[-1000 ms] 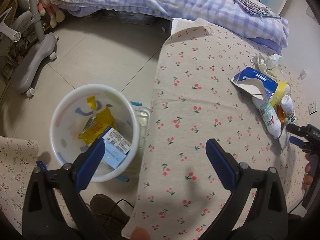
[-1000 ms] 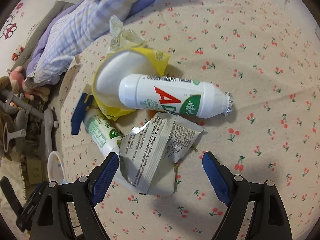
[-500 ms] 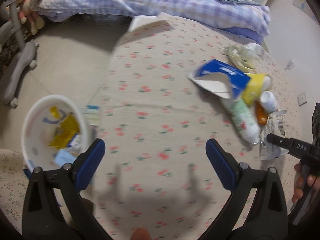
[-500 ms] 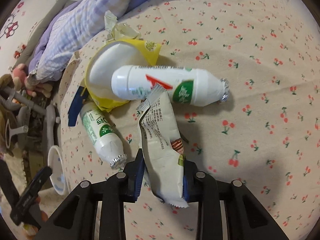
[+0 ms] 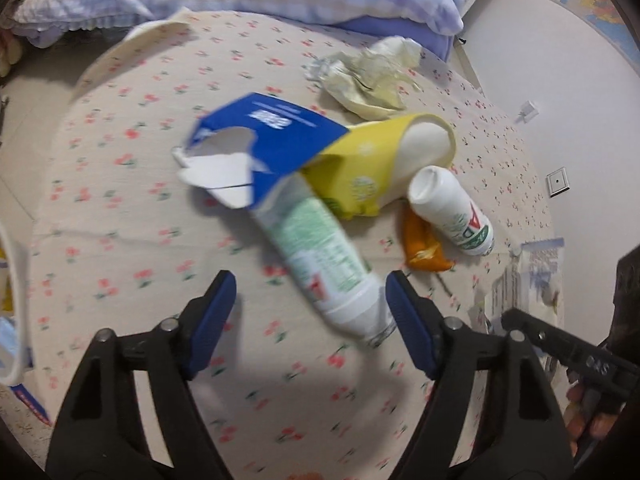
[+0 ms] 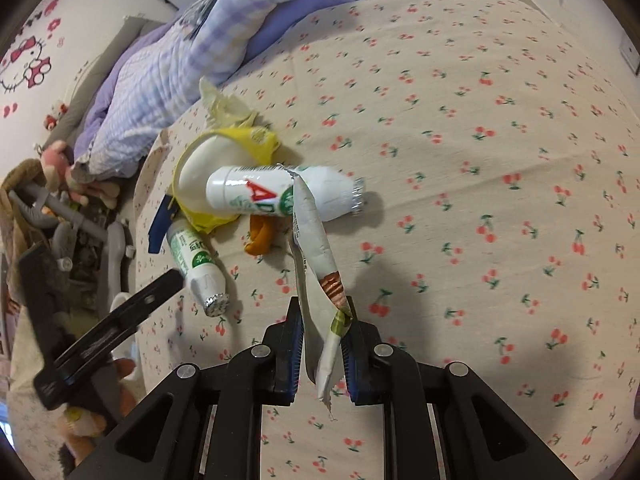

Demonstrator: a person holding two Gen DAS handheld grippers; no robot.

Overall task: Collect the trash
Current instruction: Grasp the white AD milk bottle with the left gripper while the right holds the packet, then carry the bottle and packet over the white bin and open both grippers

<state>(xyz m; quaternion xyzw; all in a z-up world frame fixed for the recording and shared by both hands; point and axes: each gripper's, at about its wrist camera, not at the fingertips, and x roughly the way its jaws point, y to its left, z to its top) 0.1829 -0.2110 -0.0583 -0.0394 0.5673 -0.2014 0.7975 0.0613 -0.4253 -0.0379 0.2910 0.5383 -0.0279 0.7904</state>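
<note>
Now R gripper [image 6: 320,344] pinches crinkly foil wrapper [image 6: 314,256], lifted off cherry-print cloth [image 6: 480,160]; L gripper [image 5: 310,322], jaws just been narrowing but unclamped, moved from bin to straddle the smooth green-label bottle [image 5: 320,256]

Trash on the cherry-print cloth:
- Green-labelled white bottle [image 5: 320,256], lying on its side, foil cap [image 6: 216,305] toward the cloth's edge.
- Red-lettered white bottle [image 6: 276,196], on its side.
- Yellow paper cup [image 5: 384,164], tipped over.
- Torn blue carton [image 5: 256,148].
- Orange scrap [image 5: 420,244].
- Crumpled pale wrapper [image 5: 368,80].
- White snack packet [image 6: 316,280], raised, folded lengthwise.
</note>
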